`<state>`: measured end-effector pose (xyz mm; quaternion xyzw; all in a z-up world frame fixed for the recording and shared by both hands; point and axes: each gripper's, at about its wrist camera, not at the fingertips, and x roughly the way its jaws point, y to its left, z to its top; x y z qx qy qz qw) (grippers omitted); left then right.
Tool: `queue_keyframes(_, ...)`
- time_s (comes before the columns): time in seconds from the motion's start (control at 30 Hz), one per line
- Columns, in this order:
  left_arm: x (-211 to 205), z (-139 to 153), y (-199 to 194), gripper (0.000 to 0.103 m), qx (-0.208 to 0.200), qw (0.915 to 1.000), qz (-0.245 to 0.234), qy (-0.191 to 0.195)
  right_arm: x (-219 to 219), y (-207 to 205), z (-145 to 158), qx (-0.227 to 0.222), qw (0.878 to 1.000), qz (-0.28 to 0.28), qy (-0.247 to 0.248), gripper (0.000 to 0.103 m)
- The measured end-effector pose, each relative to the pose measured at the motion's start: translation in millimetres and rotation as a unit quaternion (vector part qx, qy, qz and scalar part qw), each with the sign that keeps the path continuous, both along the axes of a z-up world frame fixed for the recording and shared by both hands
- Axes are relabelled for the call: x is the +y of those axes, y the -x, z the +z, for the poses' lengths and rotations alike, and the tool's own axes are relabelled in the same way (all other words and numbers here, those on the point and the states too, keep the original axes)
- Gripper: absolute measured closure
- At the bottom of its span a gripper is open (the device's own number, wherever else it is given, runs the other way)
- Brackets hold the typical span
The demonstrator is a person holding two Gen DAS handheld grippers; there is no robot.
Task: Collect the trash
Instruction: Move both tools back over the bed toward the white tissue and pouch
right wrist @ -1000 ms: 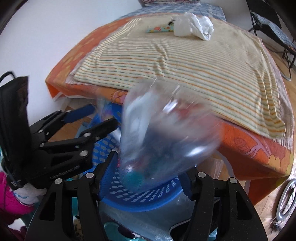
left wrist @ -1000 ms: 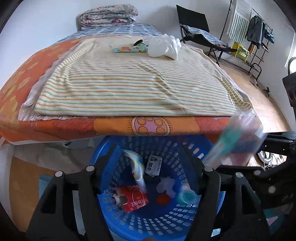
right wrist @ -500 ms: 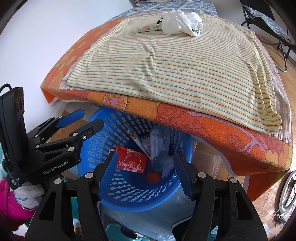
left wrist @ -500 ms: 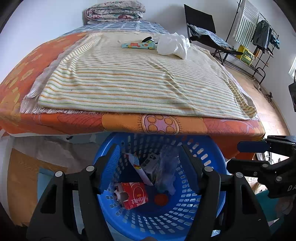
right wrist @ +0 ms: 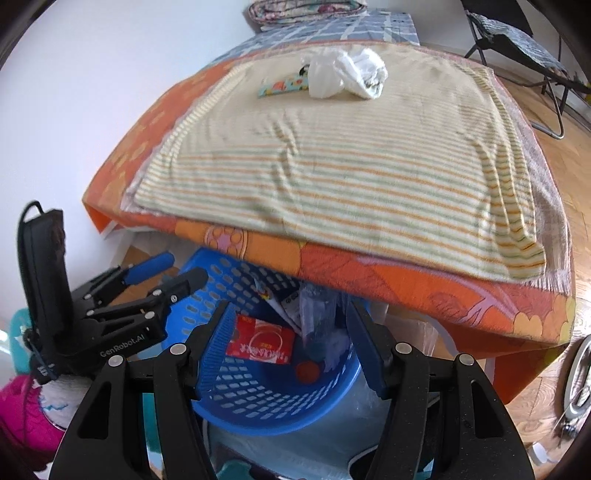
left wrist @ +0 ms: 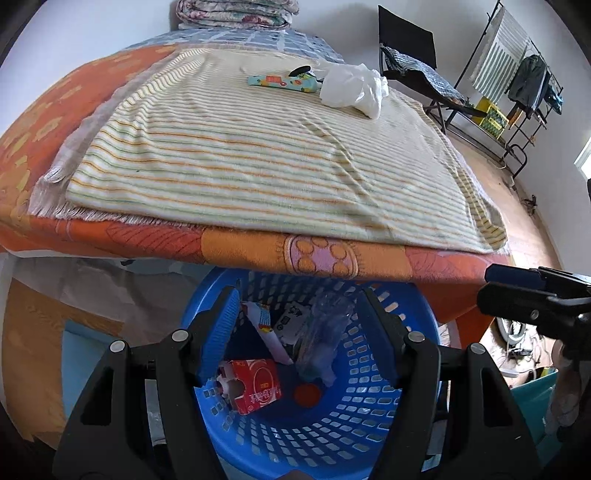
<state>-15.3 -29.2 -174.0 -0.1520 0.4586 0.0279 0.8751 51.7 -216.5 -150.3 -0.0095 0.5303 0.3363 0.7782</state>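
Observation:
A blue basket [left wrist: 369, 417] sits on the floor under the bed's edge; it also shows in the right wrist view [right wrist: 255, 406]. In it lie a red carton [left wrist: 255, 384], a clear plastic bottle [left wrist: 321, 336], wrappers and an orange cap [left wrist: 307, 394]. My left gripper [left wrist: 299, 332] is open and empty above the basket. My right gripper [right wrist: 290, 339] is open and empty above it too. A white crumpled plastic bag [left wrist: 351, 88] and a colourful wrapper [left wrist: 280, 82] lie at the far end of the bed.
The bed [left wrist: 258, 155] has a striped blanket over an orange sheet. A folded quilt [left wrist: 236, 13] lies at its head. A black chair [left wrist: 410, 55] and a clothes rack [left wrist: 517, 85] stand at the right on the wooden floor.
The clear plastic bottle left my right gripper and dropped into the basket. My right gripper went from shut on it to open. Both grippers have moved closer to the bed.

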Motion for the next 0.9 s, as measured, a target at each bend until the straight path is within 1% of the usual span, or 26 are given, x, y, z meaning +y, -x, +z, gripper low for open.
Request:
queue_keyframes(0.3,17,19,-21,0.035,-0.011,0.9998,0.011,0.011,-4,-23,22,-0.018,1.0,-0.011,-0.023,0.041)
queue_keyframes(0.4,22,27,-32,0.035,-0.013,0.9999,0.006,0.008,-3,-33,31,-0.034,0.999,-0.011,-0.024,0.041)
queue_keyframes(0.53,27,43,-53,0.035,-0.022,0.9997,-0.006,-0.002,3,-46,45,-0.066,0.998,0.002,-0.026,0.041)
queue_keyframes(0.63,29,58,-73,0.035,-0.032,0.9991,-0.025,-0.013,8,-57,54,-0.085,0.996,0.009,-0.025,0.041)
queue_keyframes(0.77,36,73,-98,0.035,-0.04,0.9982,-0.045,-0.008,13,-77,64,-0.096,0.995,0.017,-0.032,0.041)
queue_keyframes(0.83,41,78,-111,0.035,-0.045,0.9977,-0.051,-0.008,15,-92,69,-0.102,0.994,0.012,-0.035,0.041)
queue_keyframes(0.9,46,81,-123,0.035,-0.047,0.9975,-0.052,-0.006,15,-108,73,-0.098,0.994,0.003,-0.047,0.041)
